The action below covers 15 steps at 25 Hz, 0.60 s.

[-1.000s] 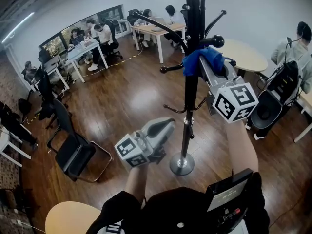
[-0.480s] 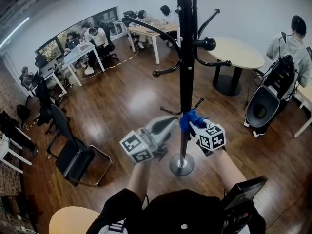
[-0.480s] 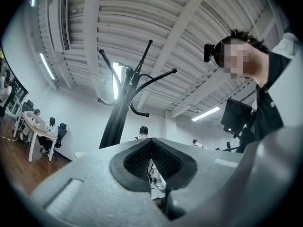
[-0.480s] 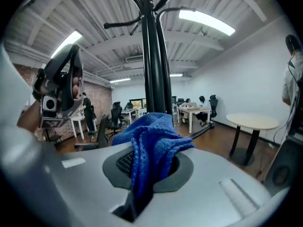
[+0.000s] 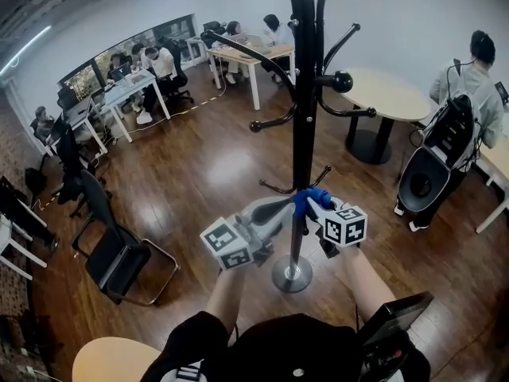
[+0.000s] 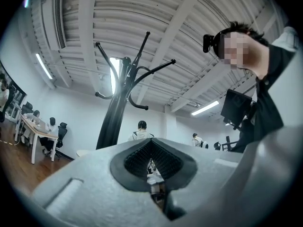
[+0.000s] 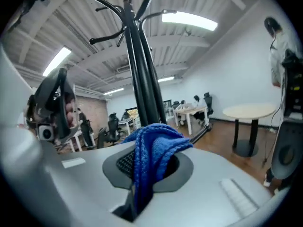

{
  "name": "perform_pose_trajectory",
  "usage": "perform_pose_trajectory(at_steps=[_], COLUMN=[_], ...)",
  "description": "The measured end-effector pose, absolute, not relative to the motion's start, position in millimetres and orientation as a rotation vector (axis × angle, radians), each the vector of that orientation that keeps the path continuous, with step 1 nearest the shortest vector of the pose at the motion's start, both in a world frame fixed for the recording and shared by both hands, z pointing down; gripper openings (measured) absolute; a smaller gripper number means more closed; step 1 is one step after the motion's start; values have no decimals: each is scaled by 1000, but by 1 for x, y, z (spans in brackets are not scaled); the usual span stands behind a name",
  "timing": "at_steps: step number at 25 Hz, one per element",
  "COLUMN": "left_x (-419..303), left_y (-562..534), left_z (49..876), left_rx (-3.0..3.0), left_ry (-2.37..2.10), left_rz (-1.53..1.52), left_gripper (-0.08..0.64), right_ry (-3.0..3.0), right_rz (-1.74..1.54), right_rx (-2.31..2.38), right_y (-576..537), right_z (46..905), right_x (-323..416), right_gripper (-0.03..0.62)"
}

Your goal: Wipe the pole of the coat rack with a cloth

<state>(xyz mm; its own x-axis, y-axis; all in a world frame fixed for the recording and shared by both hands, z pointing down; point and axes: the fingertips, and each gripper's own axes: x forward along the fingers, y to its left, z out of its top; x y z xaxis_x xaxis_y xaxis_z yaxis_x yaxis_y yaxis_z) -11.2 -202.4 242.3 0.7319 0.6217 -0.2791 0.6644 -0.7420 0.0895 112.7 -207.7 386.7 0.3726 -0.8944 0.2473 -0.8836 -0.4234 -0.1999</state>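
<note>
Holding cloth [image 5: 308, 198] against lower pole [image 5: 303, 126], right gripper [image 5: 312, 205] clamped on it. Left gripper [image 5: 270, 212] pinched together, empty, just beside pole. Risk: a hard sideways rub may rock the unsteadied rack, or drag the cloth loose.

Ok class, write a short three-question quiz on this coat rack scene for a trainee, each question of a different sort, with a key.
1. True or false: the left hand-held gripper holds the blue cloth.
2. Where along the coat rack pole is the blue cloth, seen from the head view? A) up among the hooks. B) low down, above the round base. C) lying on the floor.
3. Fill in: the jaws of the right hand-held gripper are ____ on the blue cloth.

Key: 1 false, its jaws are together with nothing between them; 2 B; 3 shut.
</note>
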Motion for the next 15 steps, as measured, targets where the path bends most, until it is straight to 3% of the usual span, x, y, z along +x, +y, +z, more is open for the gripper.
perform_pose_trajectory(at_steps=[3,7,11,15], left_x=[-18,-16,-13,-17], left_y=[-206,-200,-192,-190], left_z=[244,244,229,221], left_rx=[2754,2741,2733,2737], left_ry=[1004,1002,1024,1042], left_rz=[-346,-331,-347,-365], left_gripper=[2,2,2,2], right_ry=[1641,1688,1745,1827], right_rz=[-287,142,571,834], right_rx=[-2622,-2453,-2345,-2272], right_y=[-207,-198,-187,-164], right_z=[329,175,24,-30], right_x=[122,105,49,-26], right_gripper=[29,29,29,31])
